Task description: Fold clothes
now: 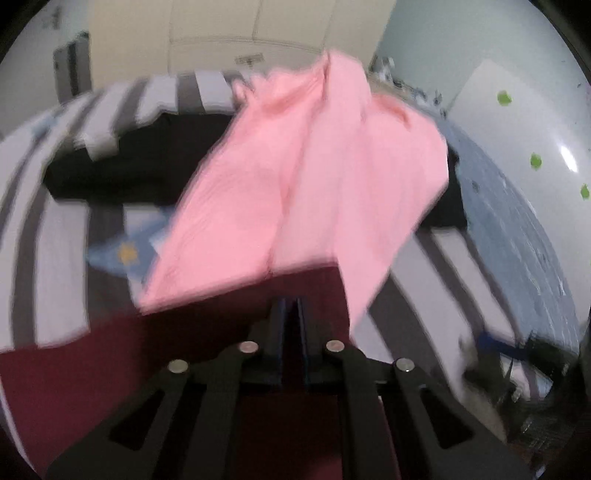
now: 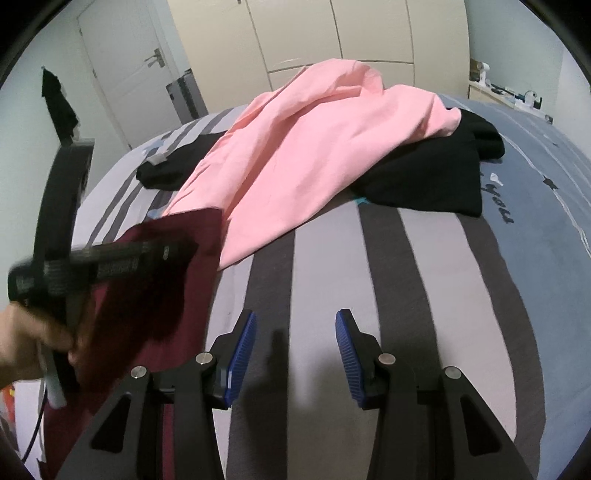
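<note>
Left wrist view: the left gripper (image 1: 291,306) points down at a dark maroon cloth garment (image 1: 110,369) spread over the near part of the bed. Its jaws stand almost fully together, with only a thin slit between the blue pads; the picture is blurred, and whether a fold of maroon cloth is pinched there cannot be told. Just beyond the tips lies a large pink cotton garment (image 1: 295,177), rumpled, its near edge overlapping the maroon one. Under the pink garment's far part a black garment (image 1: 122,170) lies across the grey-and-white striped bedsheet (image 1: 55,258). A small blue fabric patch with a yellow mark (image 1: 127,254) shows on the sheet beside the pink garment's left edge.

Right wrist view: the right gripper (image 2: 295,347) hangs over bare striped bedsheet (image 2: 424,277), its jaws partly open with nothing between the blue ribbed pads (image 2: 242,354). At the left a hand (image 2: 33,343) holds the left gripper (image 2: 110,258), which is over the maroon garment (image 2: 147,314). The pink garment (image 2: 314,155) lies heaped mid-bed, draped over the black garment (image 2: 424,177). Behind the bed stand cream wardrobe doors (image 2: 332,33) and a white door (image 2: 122,66).
</note>
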Demonstrator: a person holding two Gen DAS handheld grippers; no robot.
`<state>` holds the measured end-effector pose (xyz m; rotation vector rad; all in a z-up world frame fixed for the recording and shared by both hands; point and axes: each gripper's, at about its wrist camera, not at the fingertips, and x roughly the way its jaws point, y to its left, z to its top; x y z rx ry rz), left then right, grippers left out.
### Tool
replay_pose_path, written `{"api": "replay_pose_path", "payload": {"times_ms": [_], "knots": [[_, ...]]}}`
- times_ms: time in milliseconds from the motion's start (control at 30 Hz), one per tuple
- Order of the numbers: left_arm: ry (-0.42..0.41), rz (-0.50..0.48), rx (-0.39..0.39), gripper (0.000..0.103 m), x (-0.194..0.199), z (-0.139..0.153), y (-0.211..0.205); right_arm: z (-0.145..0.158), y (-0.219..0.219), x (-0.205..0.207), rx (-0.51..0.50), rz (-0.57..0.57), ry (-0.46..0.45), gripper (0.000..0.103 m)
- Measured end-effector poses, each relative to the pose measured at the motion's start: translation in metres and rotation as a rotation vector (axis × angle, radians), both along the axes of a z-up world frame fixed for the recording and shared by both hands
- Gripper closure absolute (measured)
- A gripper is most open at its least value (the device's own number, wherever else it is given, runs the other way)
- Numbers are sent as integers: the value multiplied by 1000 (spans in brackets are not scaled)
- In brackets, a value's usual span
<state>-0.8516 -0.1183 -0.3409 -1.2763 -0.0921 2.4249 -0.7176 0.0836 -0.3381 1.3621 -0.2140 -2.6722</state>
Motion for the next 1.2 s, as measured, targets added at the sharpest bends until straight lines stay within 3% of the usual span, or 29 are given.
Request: {"api": "replay_pose_path", "payload": {"times_ms": [67,167,300,400,533,667,867,967,1033,1200], "knots": [[33,66,88,94,0,17,-18,-1,-3,2,-12,4,-4,63],[73,122,100,88,8,29,-51,-1,-11,6,-58,27,-11,62],[33,173,65,88,37,27,-109,2,-39,11,-97,123,-7,62],[9,154,10,88,66,20,-133,1,-62,8,-104,181,-9,62],[-36,103,-23,87,96,6,-150,-8,-84,-5,-74,192,-20,62],[-64,65,-127,87,98,-19,-156,-24,-88,-31,0,145,-54,62],[-42,320,-104,87,57,-24,-208,-32,-88,-59,95,119,-62,62],[-22,407,-126,87,51,-15,-225,-26,-87,-69,119,96,-60,61],[-8,429,-83,87,54,-4,-235,-19,-83,-70,118,67,-49,61],[0,285,-38,87,65,6,-212,6,-78,-63,81,34,3,60]]}}
